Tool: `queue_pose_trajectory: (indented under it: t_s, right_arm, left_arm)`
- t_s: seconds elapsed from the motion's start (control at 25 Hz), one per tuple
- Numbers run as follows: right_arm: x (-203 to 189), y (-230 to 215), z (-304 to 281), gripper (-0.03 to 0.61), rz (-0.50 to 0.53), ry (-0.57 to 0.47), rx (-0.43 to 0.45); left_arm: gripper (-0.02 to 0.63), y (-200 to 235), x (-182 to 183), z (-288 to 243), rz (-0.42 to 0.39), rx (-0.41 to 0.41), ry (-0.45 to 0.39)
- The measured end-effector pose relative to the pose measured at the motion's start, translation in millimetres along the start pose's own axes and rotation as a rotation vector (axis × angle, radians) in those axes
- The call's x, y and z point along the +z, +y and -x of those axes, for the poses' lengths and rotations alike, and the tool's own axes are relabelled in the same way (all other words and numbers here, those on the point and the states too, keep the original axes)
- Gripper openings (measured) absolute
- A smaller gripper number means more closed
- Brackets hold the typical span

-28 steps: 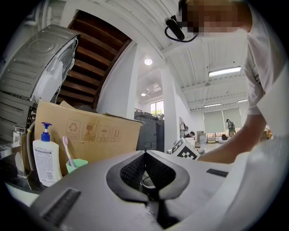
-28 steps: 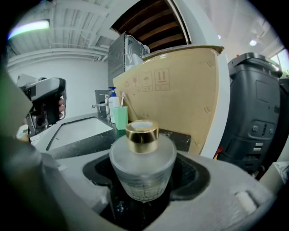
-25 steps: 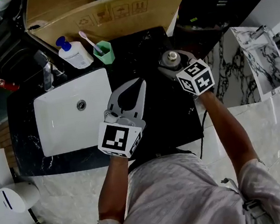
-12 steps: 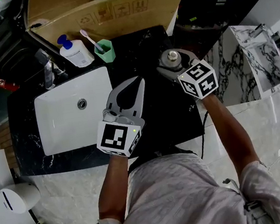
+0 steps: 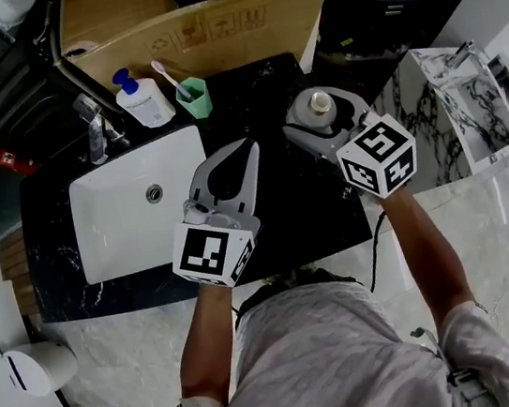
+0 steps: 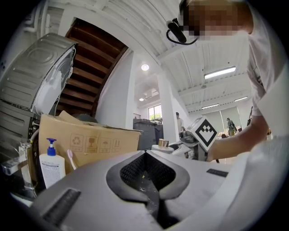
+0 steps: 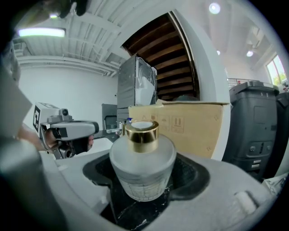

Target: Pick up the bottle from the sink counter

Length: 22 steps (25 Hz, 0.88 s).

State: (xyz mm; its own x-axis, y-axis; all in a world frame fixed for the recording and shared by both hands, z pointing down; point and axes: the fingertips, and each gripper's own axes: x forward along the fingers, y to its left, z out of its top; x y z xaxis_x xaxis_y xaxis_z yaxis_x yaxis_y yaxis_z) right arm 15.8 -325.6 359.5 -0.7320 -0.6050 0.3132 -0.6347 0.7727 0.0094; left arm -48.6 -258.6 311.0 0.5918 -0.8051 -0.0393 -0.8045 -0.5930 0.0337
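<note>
A round frosted-glass bottle with a gold cap stands between the jaws of my right gripper, over the right part of the black marble counter. In the right gripper view the bottle fills the hollow between the dark pads, which press on its sides, with counter showing beneath it. My left gripper hovers over the middle of the counter beside the sink, jaws shut with nothing in them; its closed tips point at the cardboard box.
A white sink with a faucet lies at the left. A pump soap bottle and a green cup with a toothbrush stand behind it, against a cardboard box. The counter's front edge runs just before my body.
My right gripper and the bottle have come up nearer the camera and slightly right. The left gripper has hardly moved.
</note>
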Motion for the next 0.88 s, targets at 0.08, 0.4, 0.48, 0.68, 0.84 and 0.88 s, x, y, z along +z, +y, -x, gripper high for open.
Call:
queue_pose_trajectory:
  t_s: [0.08,0.4,0.48,0.68,0.84,0.88]
  right_arm:
    - [12,9,9,0.334,0.016,-0.027,0.007]
    - [46,39,38,0.334,0.054,-0.108,0.033]
    - [50,44,43,0.334,0.059,-0.121,0.034]
    - [57,51,50,0.334,0.054,-0.141,0.038]
    - [59,54,52,0.334,0.051,-0.152,0.038]
    - [59,54,53,0.334,0.051,-0.155,0.036]
  left_arm:
    - [0.000,-3,7,2,-0.013,-0.005,-0.012]
    - [0.000,-15,23,10,-0.037,-0.016,-0.042]
    - [0.000,-16,24,12,-0.039,-0.017,-0.045]
    - [0.000,-18,28,15,-0.040,-0.016,-0.056]
    - [0.000,-19,31,17,-0.041,-0.017,-0.066]
    - [0.000,-19,31,18,-0.041,-0.018,-0.067]
